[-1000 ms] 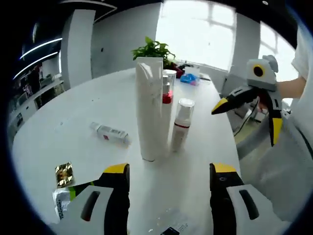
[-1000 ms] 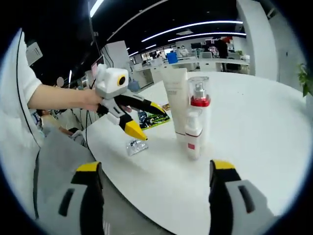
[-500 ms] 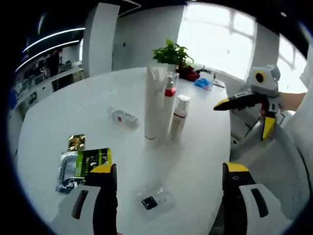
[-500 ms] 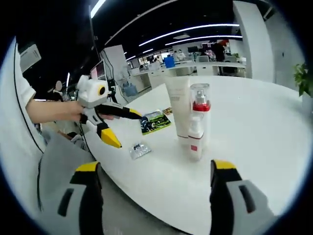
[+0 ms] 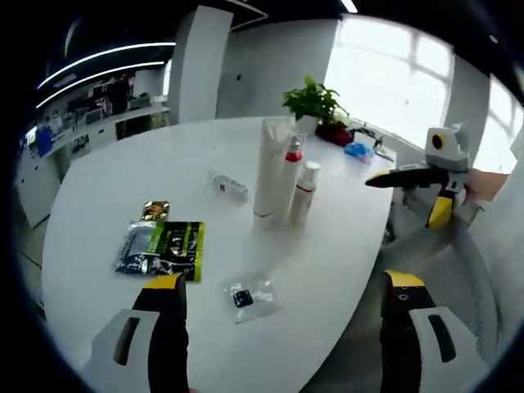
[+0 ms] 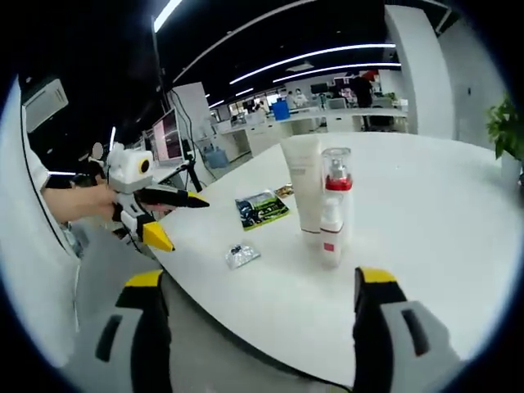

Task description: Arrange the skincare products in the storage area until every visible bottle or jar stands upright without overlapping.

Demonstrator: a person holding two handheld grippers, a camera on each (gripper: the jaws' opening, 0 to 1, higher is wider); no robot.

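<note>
A round white table (image 5: 106, 205) carries everything. Near its middle stand three containers touching or just beside one another: a tall white tube (image 5: 269, 173), a clear bottle with a red collar (image 5: 292, 155) and a small white pump bottle (image 5: 304, 193). A small bottle (image 5: 228, 186) lies flat nearby. Toward the near edge lie a green-and-black sachet (image 5: 170, 248), a gold packet (image 5: 154, 210) and a clear packet (image 5: 250, 296).

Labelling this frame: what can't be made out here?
- Small bottle lying behind the white tube, left gripper view: label too small.
- Clear sachet, left gripper view: dark contents too small.
- Pump bottle, right gripper view: partly covers the clear red-collared bottle.
</note>
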